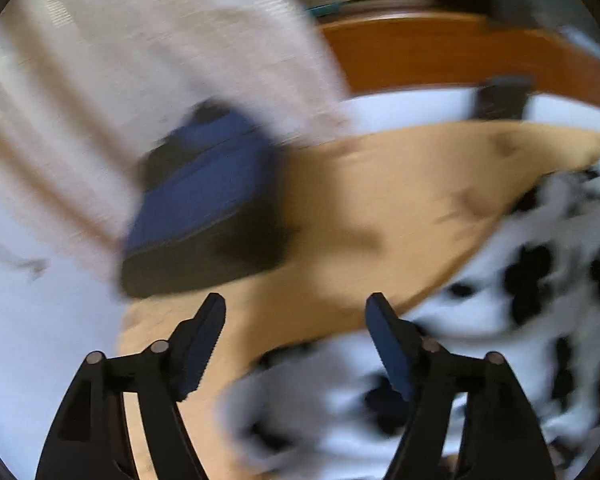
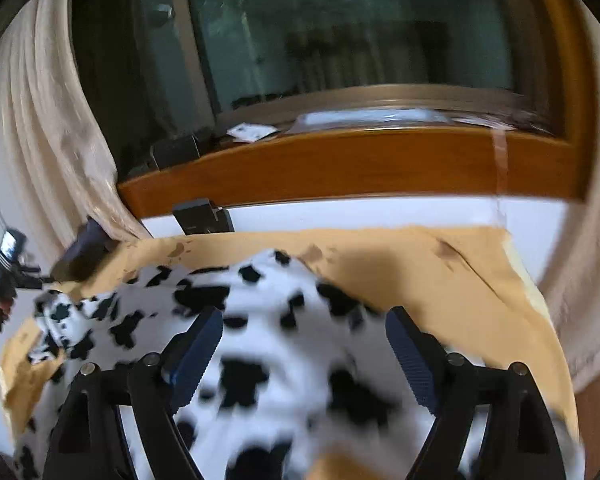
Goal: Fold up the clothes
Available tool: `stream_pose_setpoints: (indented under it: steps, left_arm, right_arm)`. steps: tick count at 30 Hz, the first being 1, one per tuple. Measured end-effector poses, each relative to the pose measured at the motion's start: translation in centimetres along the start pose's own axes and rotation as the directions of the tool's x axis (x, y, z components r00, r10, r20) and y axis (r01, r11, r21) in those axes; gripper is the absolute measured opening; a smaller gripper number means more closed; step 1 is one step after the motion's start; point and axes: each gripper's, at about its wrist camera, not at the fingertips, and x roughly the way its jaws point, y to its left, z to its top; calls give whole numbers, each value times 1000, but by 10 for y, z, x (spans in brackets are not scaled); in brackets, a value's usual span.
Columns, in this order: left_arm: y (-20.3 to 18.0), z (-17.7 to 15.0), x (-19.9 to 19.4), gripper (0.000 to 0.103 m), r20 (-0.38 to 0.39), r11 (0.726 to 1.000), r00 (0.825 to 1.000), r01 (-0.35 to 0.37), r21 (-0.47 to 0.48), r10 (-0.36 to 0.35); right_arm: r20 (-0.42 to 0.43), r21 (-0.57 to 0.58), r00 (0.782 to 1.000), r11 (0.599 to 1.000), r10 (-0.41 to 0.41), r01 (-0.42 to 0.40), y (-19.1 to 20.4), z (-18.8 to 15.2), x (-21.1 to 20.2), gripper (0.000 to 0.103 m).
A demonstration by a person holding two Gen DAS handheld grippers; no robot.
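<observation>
On tan sheet [image 2: 440, 264]: spotted garment [image 2: 268, 320] lies rumpled | left gripper [image 1: 296, 320] apart, empty | right gripper [image 2: 304, 332] apart above cloth, seemingly not pinching | advice: find an edge, pinch shallow, spread flat before folding.

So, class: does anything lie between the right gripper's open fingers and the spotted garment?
Nothing visible does. The right gripper hangs open directly over the spotted garment lying on the tan sheet.

The spotted garment [image 2: 268, 320] lies on the cloth [image 2: 440, 264], before the windowsill [image 2: 340, 164].
</observation>
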Motion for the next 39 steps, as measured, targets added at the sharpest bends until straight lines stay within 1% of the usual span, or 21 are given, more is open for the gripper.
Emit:
stream_pose_setpoints:
  steps: [3,5,7,9,12,14,16,18,19,20,22,24,25,26,28,29,30,32,34,36,39]
  left_arm:
    - [-55,25,20,78,4,987,993,117,108,-118]
    - [-99,41,44,78,-25,969,987,159,188,-157]
    - [-127,52,63,78,-54,956,980,199,216,-191]
    - [-153,64,80,78,-77,941,969,245,231,-234]
    - [-171,79,92,78,-80,929,954,298,218,-288]
    - [-174,86,96,78,-81,922,940,340,188,-330]
    - [-178,93,99,77,-81,911,925,381,157,-372]
    - [-180,92,97,41,-93,889,899,437,141,-427]
    - [-181,92,96,28,-99,876,885,464,132,-454]
    - [-183,92,93,4,-108,867,877,480,135,-469]
    - [-189,94,85,0,-80,894,906,423,146,-416]
    - [-188,103,77,0,-10,931,940,340,133,-341]
    - [-186,109,72,0,28,946,950,306,108,-311]
    - [-183,115,68,0,65,958,958,274,83,-279]
    - [-182,124,64,0,88,959,955,278,54,-282]
    - [-185,128,65,0,77,946,943,321,56,-324]
    - [-188,130,66,0,63,932,931,356,63,-359]
    - [-197,128,71,1,13,890,892,448,86,-451]
    - [-211,123,78,4,-51,839,846,533,108,-531]
    - [-218,119,88,13,-79,835,846,533,135,-528]
    - [-221,117,96,21,-70,833,846,532,150,-528]
  right_arm:
    - [-95,29,992,996,81,-79,7,26,69,86]
    - [-152,57,982,993,112,-104,10,36,112,86]
    - [-205,73,970,991,127,-114,13,38,149,86]
    - [-247,76,959,990,137,-121,16,37,175,86]
    - [-288,39,945,988,152,-147,24,35,200,86]
    - [-320,-19,937,988,138,-152,33,32,212,86]
    - [-331,-102,940,987,83,-123,44,26,218,85]
    - [-336,-182,941,979,29,-95,54,21,223,72]
    - [-334,-193,942,977,23,-92,56,21,222,58]
    - [-331,-185,943,978,28,-94,55,21,221,40]
    - [-317,-149,948,984,44,-95,53,26,214,27]
    - [-246,-162,969,986,3,-44,56,34,204,24]
    - [-204,-169,979,986,-28,-7,59,40,197,24]
    - [-161,-177,985,984,-60,31,61,46,189,24]
    - [-77,-206,987,970,-144,126,68,55,182,24]
    - [-46,-213,983,963,-179,165,71,58,181,24]
    - [-49,-203,982,964,-182,169,70,60,184,24]
    - [-69,-199,981,966,-181,164,67,57,191,24]
    - [-73,-213,981,964,-177,158,66,50,196,24]
    - [-79,-210,982,965,-174,155,62,44,196,24]
    - [-89,-176,985,976,-148,131,57,41,196,24]
